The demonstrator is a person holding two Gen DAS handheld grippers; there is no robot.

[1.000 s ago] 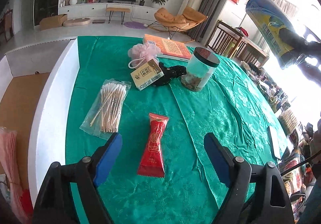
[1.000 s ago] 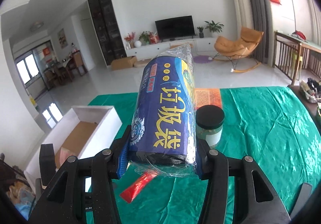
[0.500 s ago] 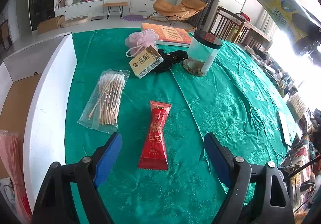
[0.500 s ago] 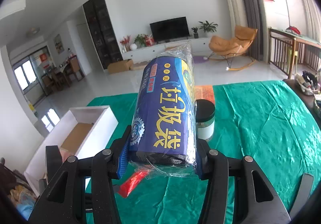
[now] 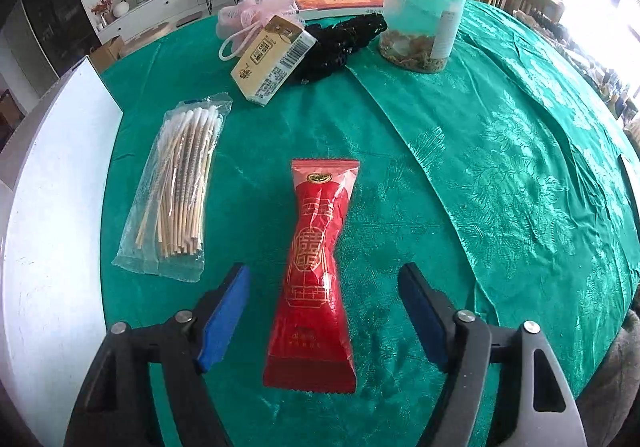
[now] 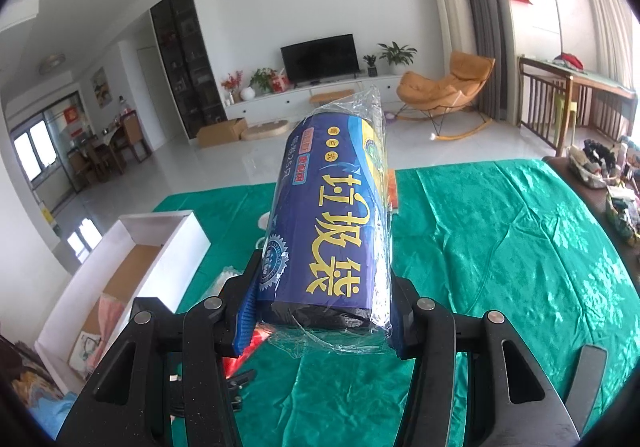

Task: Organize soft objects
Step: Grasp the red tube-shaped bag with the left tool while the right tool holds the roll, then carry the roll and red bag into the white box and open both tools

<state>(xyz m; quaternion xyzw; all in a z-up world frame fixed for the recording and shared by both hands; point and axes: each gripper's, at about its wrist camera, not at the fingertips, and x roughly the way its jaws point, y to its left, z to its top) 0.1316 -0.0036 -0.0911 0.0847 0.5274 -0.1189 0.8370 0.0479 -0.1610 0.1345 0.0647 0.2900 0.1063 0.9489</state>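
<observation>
The left gripper, jaws wide, has dropped around the red packet; a grasp looks imminent. The right gripper still clamps the bag roll.

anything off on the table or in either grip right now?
Nothing spilled or damaged. One oddity: the yellow carton sits tilted, propped on the black item beside the pink mesh pouf. The red sachet lies flat between the open left gripper fingers. The right gripper squarely clamps the blue bag roll.
</observation>
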